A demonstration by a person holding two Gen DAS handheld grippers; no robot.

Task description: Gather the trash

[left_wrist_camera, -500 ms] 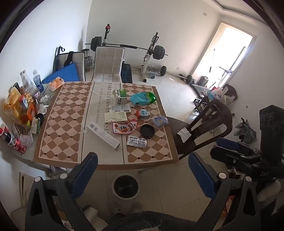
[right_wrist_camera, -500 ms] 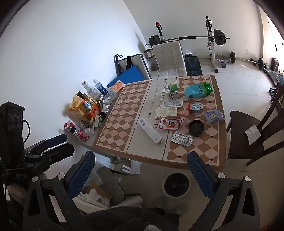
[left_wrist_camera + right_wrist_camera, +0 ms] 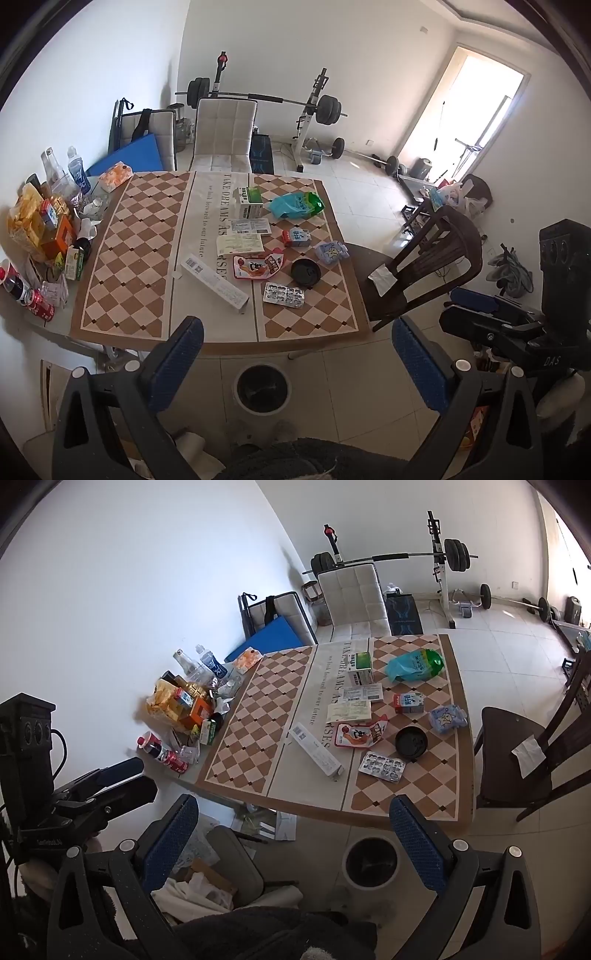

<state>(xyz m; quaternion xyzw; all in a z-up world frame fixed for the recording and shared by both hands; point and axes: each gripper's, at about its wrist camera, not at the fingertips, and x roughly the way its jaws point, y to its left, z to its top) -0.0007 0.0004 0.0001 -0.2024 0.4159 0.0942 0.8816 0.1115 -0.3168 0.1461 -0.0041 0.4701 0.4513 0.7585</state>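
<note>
My table [image 3: 122,258], checkered-clothed, fills the frame's middle: long white box [image 3: 214,282], red pouch [image 3: 256,266], black lid [image 3: 305,272], blister pack [image 3: 283,295], teal bag [image 3: 295,205]. Bin [image 3: 263,387] on the floor, bottom center.

The near left part of the surface [image 3: 125,266] lies bare, an open way in from the front edge. On the right half, litter crowds: a long box [image 3: 214,282], red pouch [image 3: 258,266], black lid [image 3: 305,272] and blister pack [image 3: 283,294] lie near one another. A clutter of bottles and packets [image 3: 40,229] blocks the left edge. A chair [image 3: 424,266] stands against the right edge. The bin [image 3: 263,387] sits on open floor below the front edge.
</note>
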